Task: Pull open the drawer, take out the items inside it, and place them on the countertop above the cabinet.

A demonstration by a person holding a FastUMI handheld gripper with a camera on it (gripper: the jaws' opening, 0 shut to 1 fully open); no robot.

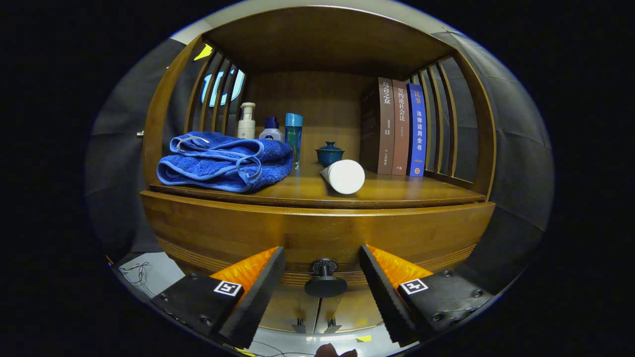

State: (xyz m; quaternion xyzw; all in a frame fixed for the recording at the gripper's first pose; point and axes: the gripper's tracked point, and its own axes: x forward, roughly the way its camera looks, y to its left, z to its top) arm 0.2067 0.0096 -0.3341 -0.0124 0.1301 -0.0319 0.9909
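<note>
Tongs (322,277) spread wide, grasping nothing, fingers (258,292) flanking the dark round drawer knob (325,280) with a clear gap on each side. Knob centred between the fingertips, mounted on the wooden drawer front (317,233), which sits closed beneath the counter (397,193). Drawer contents hidden behind that front.

On the counter above, at left: a folded blue towel (225,161) near the front edge. Behind the towel, against the back panel: a cream pump bottle (246,121), a small white bottle with a dark blue cap (271,131), and a tall bottle with a light blue cap (293,139). Toward the middle: a small teal lidded cup (330,153), and just in front of it a white tube (343,176) lying on its side, round end facing the tongs. At right: three upright books (399,129), two brown and one blue, standing beside the slatted side rail (441,124).

Nothing between the fingers and the knob; grey floor (149,270) visible below at left.
</note>
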